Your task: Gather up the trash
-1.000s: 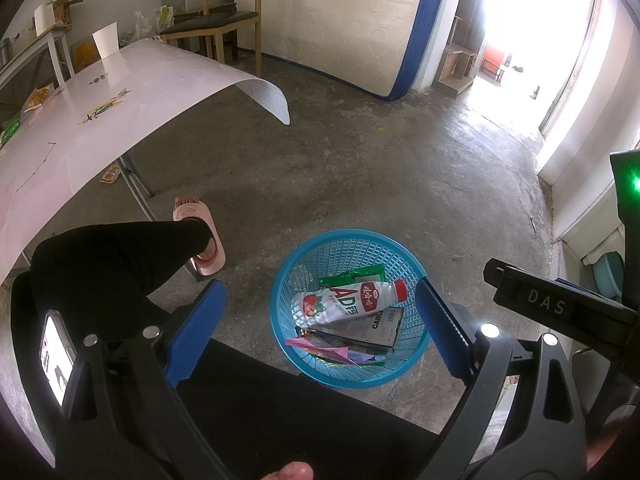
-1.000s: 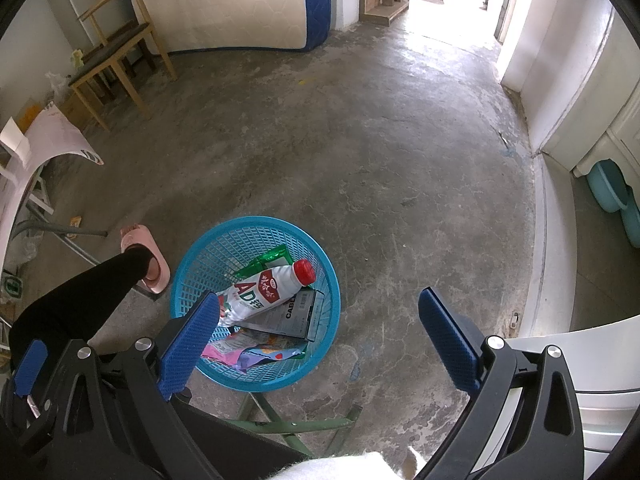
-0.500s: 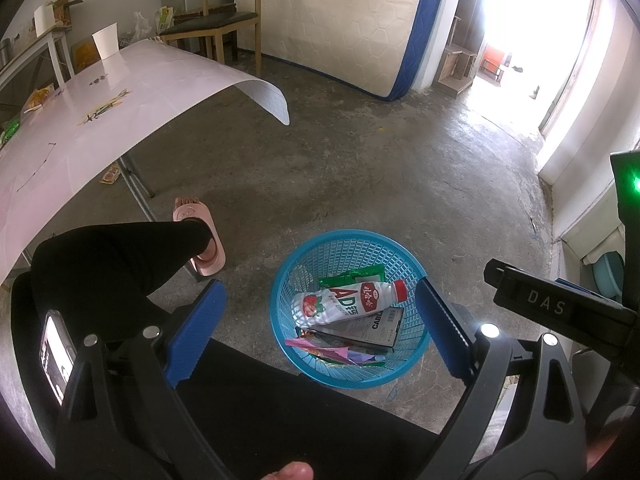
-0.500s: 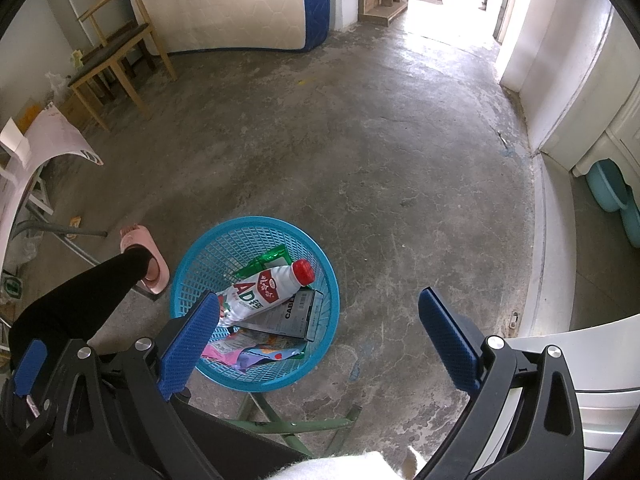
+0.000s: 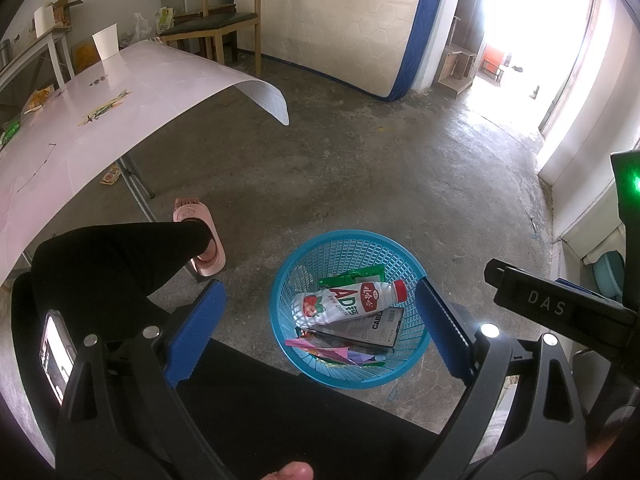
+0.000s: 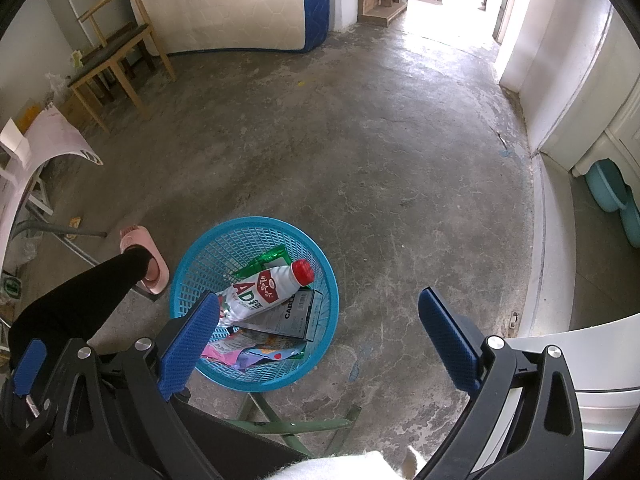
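A blue mesh basket [image 5: 344,242] stands on the concrete floor; it also shows in the right wrist view [image 6: 208,256]. Inside lie a white AD bottle with a red cap [image 5: 344,304], a dark cable box [image 5: 378,326], a green wrapper [image 5: 352,274] and colourful wrappers [image 5: 332,354]. The bottle also shows in the right wrist view [image 6: 264,290]. My left gripper [image 5: 320,332] is open and empty above the basket. My right gripper [image 6: 320,332] is open and empty, above the basket's right edge.
A table with a pink-white sheet [image 5: 120,92] holds a paper cup [image 5: 106,46] and scraps at the left. The person's leg and pink slipper [image 5: 202,232] are beside the basket. A wooden chair [image 5: 216,28], a mattress [image 5: 340,20] and a bright doorway stand behind.
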Available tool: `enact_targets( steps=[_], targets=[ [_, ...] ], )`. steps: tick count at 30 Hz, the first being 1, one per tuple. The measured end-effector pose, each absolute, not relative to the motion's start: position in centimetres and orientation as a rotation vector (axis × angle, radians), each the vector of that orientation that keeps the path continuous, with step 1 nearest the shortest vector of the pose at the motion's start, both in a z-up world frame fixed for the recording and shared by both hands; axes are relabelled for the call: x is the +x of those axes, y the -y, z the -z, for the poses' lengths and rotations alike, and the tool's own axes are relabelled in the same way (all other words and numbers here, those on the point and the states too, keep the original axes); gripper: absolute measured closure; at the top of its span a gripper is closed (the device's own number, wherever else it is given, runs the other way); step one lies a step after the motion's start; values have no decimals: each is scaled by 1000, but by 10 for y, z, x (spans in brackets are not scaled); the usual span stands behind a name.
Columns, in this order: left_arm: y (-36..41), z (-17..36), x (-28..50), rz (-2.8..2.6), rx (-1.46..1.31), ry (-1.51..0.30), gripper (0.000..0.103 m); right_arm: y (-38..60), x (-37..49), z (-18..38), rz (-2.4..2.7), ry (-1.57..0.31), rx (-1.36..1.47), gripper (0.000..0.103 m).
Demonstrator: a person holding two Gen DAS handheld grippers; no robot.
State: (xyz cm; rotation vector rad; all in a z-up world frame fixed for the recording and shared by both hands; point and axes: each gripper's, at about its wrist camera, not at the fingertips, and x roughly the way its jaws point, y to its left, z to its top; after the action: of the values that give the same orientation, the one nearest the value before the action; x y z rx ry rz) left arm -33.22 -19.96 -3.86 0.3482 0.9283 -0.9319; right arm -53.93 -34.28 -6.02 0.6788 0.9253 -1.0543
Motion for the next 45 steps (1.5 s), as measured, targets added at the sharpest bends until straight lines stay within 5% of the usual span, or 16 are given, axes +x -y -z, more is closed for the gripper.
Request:
enact_targets(
  steps=[45],
  targets=[
    [200,39,-334,931,350,-927,12,338,-536,63,1056,-929,674,6]
  ],
)
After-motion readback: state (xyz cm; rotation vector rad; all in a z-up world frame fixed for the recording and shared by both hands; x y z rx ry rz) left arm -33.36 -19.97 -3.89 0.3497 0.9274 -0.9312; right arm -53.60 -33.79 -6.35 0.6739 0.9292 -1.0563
